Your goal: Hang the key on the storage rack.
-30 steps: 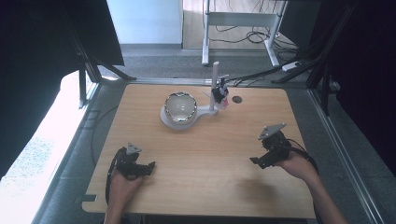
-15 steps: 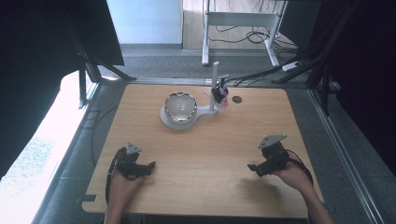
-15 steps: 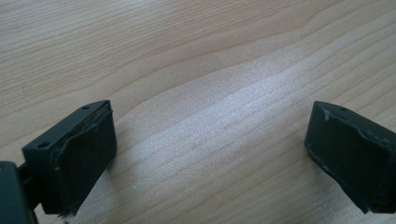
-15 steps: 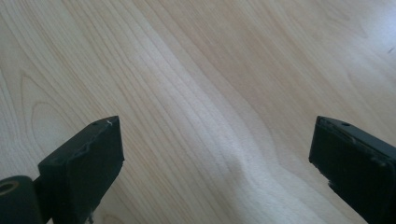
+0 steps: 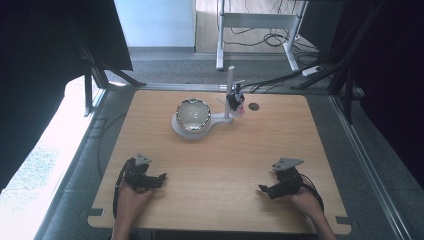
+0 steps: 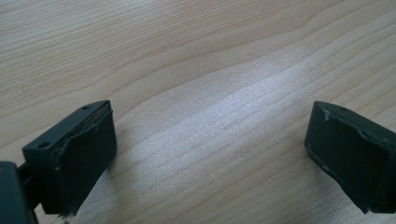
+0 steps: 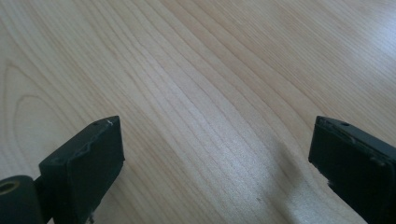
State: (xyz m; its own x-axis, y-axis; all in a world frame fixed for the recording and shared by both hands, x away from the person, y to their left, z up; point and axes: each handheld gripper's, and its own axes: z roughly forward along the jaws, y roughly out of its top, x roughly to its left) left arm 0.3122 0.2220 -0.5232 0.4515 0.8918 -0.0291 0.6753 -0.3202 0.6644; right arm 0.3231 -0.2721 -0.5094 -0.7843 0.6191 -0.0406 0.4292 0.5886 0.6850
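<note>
Bare wood covers most of the desk (image 5: 220, 165), a pale rectangular top with rounded corners and small notches on its near edge. At about 12 o'clock from the desk's middle, toward the far edge, sits a shiny bowl (image 5: 192, 114) on a white base (image 5: 210, 122), with a white post (image 5: 230, 87) rising just at the bowl's 3 o'clock and a small dark clip-like piece (image 5: 235, 99) fixed to it; what that piece is cannot be told. A small dark disc (image 5: 254, 106) lies on the wood just beyond, at the post's 3 o'clock. The left gripper (image 5: 159, 178) rests at 8 o'clock near the near-left corner, held in the person's left hand (image 5: 131, 197); the right gripper (image 5: 263, 189) rests at 4 o'clock in the right hand (image 5: 305, 202). Both lie well apart from the bowl and from each other, with open grain between. In each gripper view the two black fingers (image 6: 74, 154) (image 7: 84, 168) stand wide apart over plain wood, gripping nothing.
</note>
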